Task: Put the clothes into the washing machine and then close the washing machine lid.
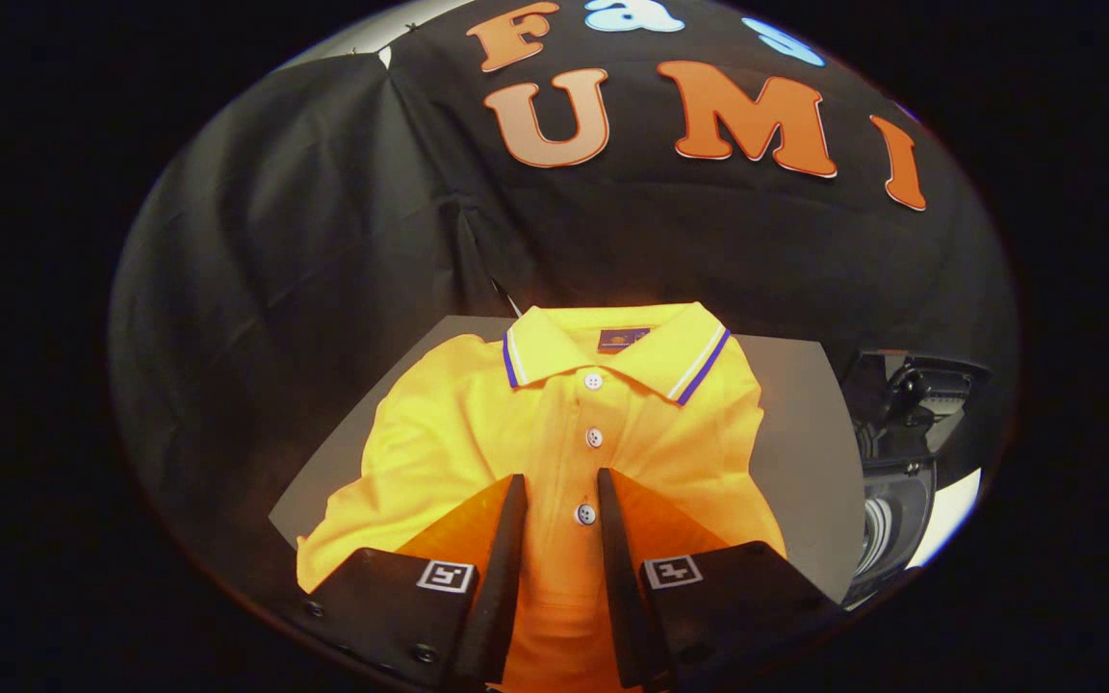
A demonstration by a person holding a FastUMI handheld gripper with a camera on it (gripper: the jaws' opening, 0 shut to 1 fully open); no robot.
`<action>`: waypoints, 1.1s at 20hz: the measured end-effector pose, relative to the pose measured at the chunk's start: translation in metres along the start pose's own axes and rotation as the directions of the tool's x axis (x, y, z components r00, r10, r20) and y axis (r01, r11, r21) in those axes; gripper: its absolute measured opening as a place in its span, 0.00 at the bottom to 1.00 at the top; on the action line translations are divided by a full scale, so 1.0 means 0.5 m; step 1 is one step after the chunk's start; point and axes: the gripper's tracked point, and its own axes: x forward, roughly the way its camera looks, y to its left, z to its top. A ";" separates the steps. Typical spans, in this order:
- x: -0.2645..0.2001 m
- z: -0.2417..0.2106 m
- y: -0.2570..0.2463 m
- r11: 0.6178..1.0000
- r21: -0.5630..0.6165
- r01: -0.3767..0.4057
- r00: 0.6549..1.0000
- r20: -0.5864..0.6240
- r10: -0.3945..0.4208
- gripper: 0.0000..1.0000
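A yellow-orange polo shirt lies spread on a grey tabletop, front side up, with its collar at the far end, toward the black cloth wall of the booth. The collar is folded down and edged with thin white and blue stripes, and a small dark label shows inside the neck. Three white buttons run in a line down the placket from the collar toward the camera. The shirt's body is loosely rumpled, with one sleeve bunched out toward the near corner of the tabletop on the left. The claw hangs over the lower part of the shirt with its two dark fingers parted, a clear gap standing between them; the lowest button and a strip of the placket sit in that gap, just at the fingertips. The fingers hold nothing, and whether their tips touch the cloth cannot be told from this view. Each finger block carries a small square black-and-white marker. To the right of the tabletop, beyond its edge, stands a dark machine with a rounded glossy part low down; its details are too dim and warped to make out.
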 end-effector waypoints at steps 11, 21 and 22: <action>-0.052 0.054 0.030 0.966 0.126 -0.227 0.920 0.352 0.171 0.08; -0.271 0.161 0.078 0.939 -0.009 -0.345 0.763 0.580 0.286 0.07; -0.290 0.166 0.069 0.941 -0.022 -0.339 0.756 0.588 0.286 0.07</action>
